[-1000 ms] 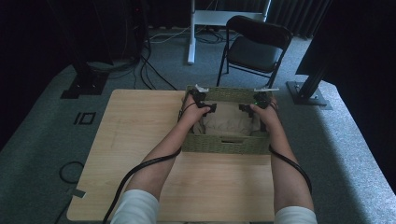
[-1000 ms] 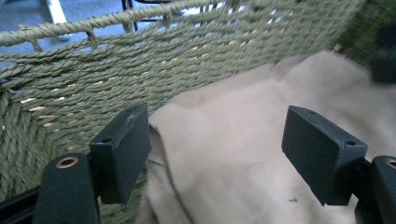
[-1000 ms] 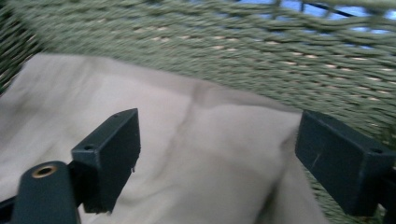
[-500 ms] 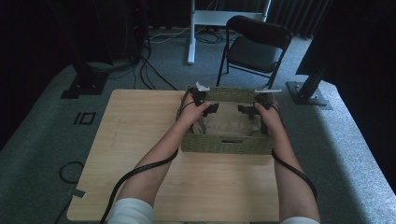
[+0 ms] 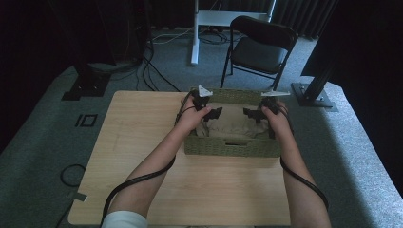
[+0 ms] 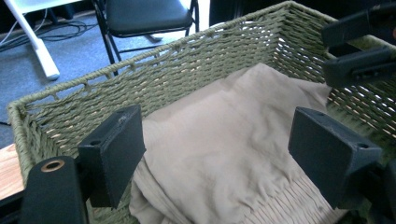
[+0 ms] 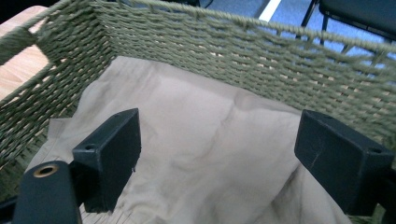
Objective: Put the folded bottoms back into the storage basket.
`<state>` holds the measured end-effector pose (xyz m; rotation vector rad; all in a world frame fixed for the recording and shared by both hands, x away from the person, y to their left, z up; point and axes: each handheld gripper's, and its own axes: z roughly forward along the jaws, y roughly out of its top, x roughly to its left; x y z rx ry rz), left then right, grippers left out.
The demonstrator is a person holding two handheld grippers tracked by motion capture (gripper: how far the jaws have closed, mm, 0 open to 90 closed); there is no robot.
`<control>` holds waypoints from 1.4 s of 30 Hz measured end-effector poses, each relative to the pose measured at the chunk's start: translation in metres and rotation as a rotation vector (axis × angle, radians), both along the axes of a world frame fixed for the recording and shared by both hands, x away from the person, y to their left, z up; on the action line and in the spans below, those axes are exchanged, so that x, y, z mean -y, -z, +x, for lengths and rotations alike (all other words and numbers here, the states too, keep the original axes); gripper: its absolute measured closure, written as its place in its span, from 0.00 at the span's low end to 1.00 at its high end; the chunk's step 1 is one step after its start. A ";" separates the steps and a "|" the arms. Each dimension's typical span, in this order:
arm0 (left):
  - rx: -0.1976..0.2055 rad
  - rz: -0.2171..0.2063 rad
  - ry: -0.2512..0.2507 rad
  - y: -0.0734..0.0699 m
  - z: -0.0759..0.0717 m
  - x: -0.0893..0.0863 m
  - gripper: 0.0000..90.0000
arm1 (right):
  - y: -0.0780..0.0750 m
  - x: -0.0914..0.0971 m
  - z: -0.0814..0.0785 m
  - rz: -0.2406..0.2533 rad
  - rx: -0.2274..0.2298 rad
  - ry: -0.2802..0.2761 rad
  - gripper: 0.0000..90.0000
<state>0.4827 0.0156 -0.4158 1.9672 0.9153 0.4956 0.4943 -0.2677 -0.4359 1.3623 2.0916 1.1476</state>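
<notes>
The beige cloth [image 6: 224,140] lies folded in the bottom of the green woven basket [image 5: 233,147], below and between the two pairs of tongs, touched by neither. The left gripper view shows what the high view cannot: a ribbed, gathered band along the cloth's near edge, just under the left gripper [image 6: 219,149], and the cloth's far corner resting against the basket wall. It also catches the other tool's black jaws at the upper right. The right gripper view shows soft creases across the cloth and a handle slot in the basket's end wall, to the left of the right gripper [image 7: 219,154]. From the high view, the basket sits at the far edge of the wooden table [image 5: 142,133], with a black folding chair [image 5: 259,45] on the floor beyond it. There the cloth's long axis runs from one gripper toward the other, along the basket's length, and it lies flat. Both pairs of jaws stand spread wide with nothing pinched; the left ones have just been opening, with only air between them above the cloth. Against the frame a second ago, the hands have come toward the person and lifted a little from the far part of the basket to hover over its middle, while the basket and cloth have kept their place.
</notes>
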 end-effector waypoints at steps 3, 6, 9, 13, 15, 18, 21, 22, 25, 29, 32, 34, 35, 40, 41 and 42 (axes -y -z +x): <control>-0.001 -0.019 0.005 -0.002 -0.006 -0.004 0.22 | -0.007 -0.001 -0.008 0.006 0.005 -0.032 0.16; -0.009 -0.042 0.003 -0.003 -0.011 -0.008 0.22 | -0.010 -0.002 -0.012 -0.014 0.012 -0.051 0.16; -0.010 -0.056 0.011 -0.005 -0.019 -0.012 0.22 | -0.014 -0.005 -0.020 -0.002 0.028 -0.078 0.16; 0.001 -0.058 0.017 -0.006 -0.025 -0.015 0.22 | -0.017 -0.007 -0.026 -0.003 0.045 -0.096 0.16; 0.003 -0.072 0.018 -0.008 -0.030 -0.018 0.22 | -0.019 -0.008 -0.030 0.009 0.053 -0.106 0.16; 0.010 -0.072 0.028 -0.010 -0.036 -0.020 0.22 | -0.022 -0.009 -0.037 0.010 0.070 -0.133 0.16; 0.012 -0.103 0.042 -0.012 -0.046 -0.022 0.22 | -0.024 -0.010 -0.045 0.020 0.088 -0.147 0.16; 0.022 -0.097 0.047 -0.012 -0.050 -0.023 0.22 | -0.025 -0.010 -0.048 0.035 0.092 -0.152 0.16; 0.038 -0.112 0.065 -0.013 -0.061 -0.025 0.22 | -0.029 -0.009 -0.059 0.049 0.108 -0.145 0.16; 0.061 -0.113 0.090 -0.014 -0.074 -0.024 0.22 | -0.032 -0.008 -0.071 0.058 0.142 -0.135 0.16; 0.058 -0.121 0.110 -0.013 -0.081 -0.026 0.22 | -0.033 -0.011 -0.080 0.053 0.159 -0.159 0.16; 0.057 -0.119 0.110 -0.012 -0.085 -0.027 0.22 | -0.033 -0.013 -0.086 0.024 0.161 -0.192 0.16; 0.054 -0.109 0.117 -0.010 -0.087 -0.028 0.22 | -0.032 -0.014 -0.089 0.017 0.165 -0.197 0.16; 0.057 -0.113 0.120 -0.004 -0.099 -0.032 0.22 | -0.026 -0.017 -0.105 0.020 0.183 -0.226 0.16; 0.060 -0.124 0.113 -0.002 -0.103 -0.033 0.22 | -0.023 -0.018 -0.110 0.023 0.177 -0.233 0.16; 0.063 -0.125 0.116 -0.001 -0.106 -0.034 0.22 | -0.023 -0.018 -0.110 0.023 0.177 -0.233 0.16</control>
